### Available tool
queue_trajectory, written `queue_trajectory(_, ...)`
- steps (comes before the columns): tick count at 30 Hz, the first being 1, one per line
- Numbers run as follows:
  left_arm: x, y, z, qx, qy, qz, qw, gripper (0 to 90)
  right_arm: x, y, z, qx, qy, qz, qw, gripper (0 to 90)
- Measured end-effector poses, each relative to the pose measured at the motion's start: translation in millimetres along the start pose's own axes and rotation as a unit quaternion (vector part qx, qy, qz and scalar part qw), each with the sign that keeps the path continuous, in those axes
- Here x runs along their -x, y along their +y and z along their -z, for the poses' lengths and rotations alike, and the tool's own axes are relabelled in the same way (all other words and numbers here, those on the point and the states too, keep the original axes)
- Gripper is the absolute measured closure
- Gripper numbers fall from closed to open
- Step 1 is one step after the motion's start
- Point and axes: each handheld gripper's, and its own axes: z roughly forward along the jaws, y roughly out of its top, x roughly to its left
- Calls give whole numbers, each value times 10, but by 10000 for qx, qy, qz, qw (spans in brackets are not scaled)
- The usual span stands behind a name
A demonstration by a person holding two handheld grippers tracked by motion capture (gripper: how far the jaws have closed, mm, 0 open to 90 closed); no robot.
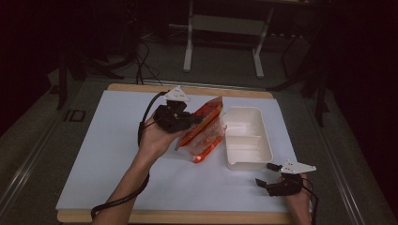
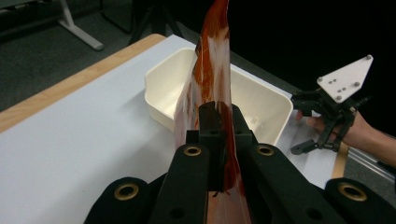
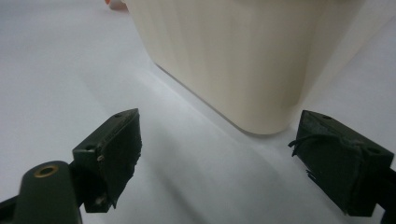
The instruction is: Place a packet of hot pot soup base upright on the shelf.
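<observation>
While my left gripper [image 1: 190,121] pinches the orange snack pouch [image 1: 205,129] by its edge, jaws clamped on the film, the pouch hangs tilted just left of the cream divided bin [image 1: 246,138], lower corner near the white tabletop [image 1: 112,154]. Right gripper [image 1: 267,174]: jaws wide apart, nothing between them, resting by the bin's near corner. Handling note: I'd lift until the pouch clears the rim, keep it from swinging, then lower it into the larger compartment before releasing.
</observation>
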Motion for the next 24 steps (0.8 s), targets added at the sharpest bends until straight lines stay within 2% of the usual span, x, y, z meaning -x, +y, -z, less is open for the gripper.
queue_trajectory(24,-17,252,-44,265,129,-52,9996,900,6,-4,9,50,16,-3,10000,147)
